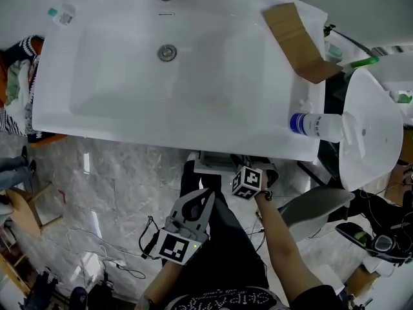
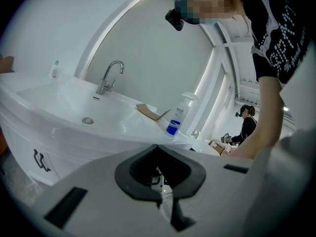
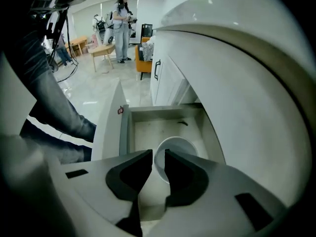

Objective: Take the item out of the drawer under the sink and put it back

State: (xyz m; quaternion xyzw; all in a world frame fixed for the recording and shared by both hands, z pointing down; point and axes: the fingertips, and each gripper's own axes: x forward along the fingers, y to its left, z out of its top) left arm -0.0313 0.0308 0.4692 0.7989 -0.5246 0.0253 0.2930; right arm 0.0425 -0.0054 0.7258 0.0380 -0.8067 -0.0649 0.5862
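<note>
Grey-veined marble flooring [image 1: 97, 173] spreads below the left gripper [image 2: 158, 147], whose dark padded jaws are closed on nothing. Beyond it, the right gripper [image 3: 158, 157] hangs with jaws parted, unpinched, over the near rim of a round white cup [image 3: 183, 148] in the open drawer [image 3: 163, 113], under the glossy sink [image 1: 129, 76].

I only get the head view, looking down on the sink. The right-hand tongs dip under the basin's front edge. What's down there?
Observer: An open drawer, its inside plain in the right gripper view.
Operator: Anything in it?
Observer: A white cup, standing upright on the drawer's floor.
Operator: Grabbed yet?
Observer: Seemingly not; the right tongs stand apart, with the cup's rim showing in the gap.
</note>
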